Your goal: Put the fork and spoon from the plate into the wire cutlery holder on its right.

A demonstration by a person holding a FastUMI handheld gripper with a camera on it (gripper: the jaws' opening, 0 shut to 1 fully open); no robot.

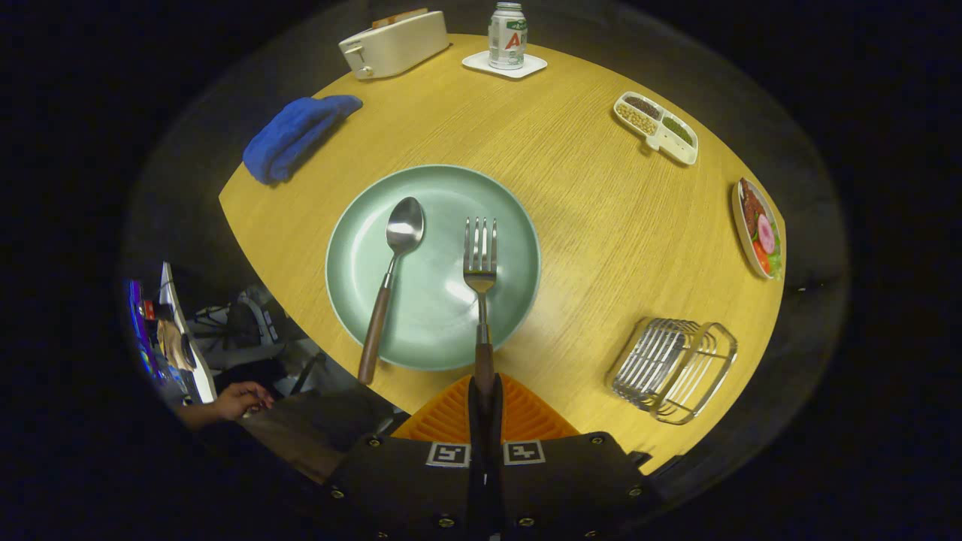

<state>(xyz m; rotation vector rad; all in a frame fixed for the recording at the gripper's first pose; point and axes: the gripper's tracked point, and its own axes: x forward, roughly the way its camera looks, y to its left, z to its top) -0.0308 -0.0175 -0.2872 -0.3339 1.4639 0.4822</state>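
- Clearly the fork (480, 259) is the piece in hand: its tines lie on the green plate (361, 300) and its wooden handle runs back over the rim into the tool (485, 394), whose two fingers are closed together on the handle's end.
- The spoon (391, 278) lies untouched on the plate, left of the fork, its handle overhanging the near rim.
- The wire cutlery holder (673, 368) stands on the desk (586, 225) to the right of the plate, apart from it, with nothing in it as far as can be seen.
- By this reckoning neither piece is delivered; the fork is only gripped, and the spoon remains for afterwards.
- Farther off sit a blue cloth (297, 135), a toaster (394, 43) and a can (507, 34).
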